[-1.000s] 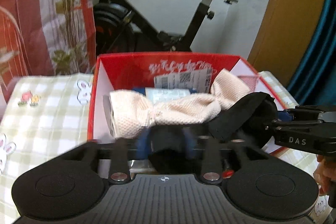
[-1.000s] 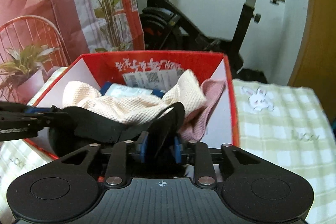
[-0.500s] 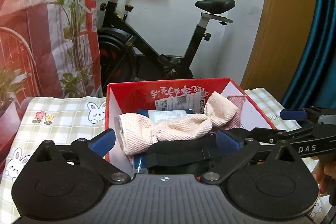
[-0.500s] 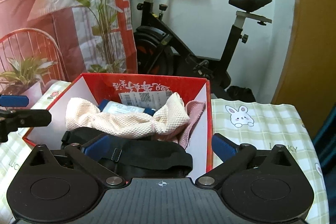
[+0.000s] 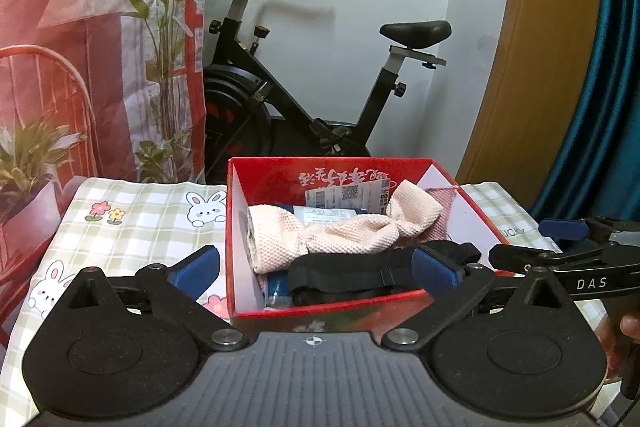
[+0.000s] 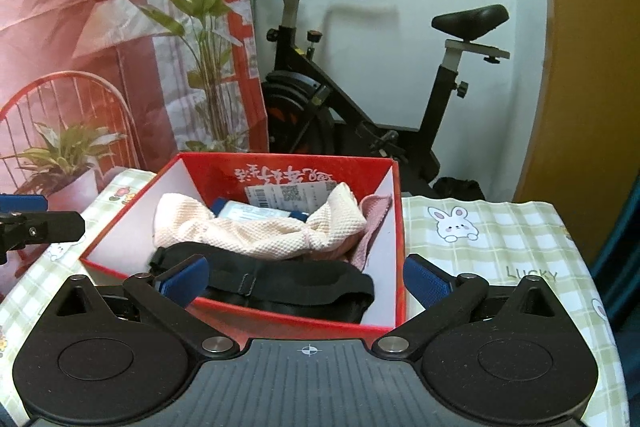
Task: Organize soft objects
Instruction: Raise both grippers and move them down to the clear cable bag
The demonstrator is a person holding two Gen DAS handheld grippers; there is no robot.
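We hold the left gripper (image 5: 316,267) and right gripper (image 6: 304,283) spread wide, gripping nothing. Inside the red box (image 6: 296,171), a black strap (image 6: 288,279) lies in front of the cream cloth (image 6: 260,231)

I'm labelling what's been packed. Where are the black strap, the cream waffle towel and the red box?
black strap (image 6: 280,279), right wrist view, middle of its band.
cream waffle towel (image 6: 256,233), right wrist view, its twisted middle.
red box (image 5: 332,307), left wrist view, near wall.

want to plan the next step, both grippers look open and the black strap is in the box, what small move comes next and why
Probably back both grippers away from the red box. The left gripper and right gripper are open and empty, and the black strap lies inside by the near wall, in front of the cream towel.
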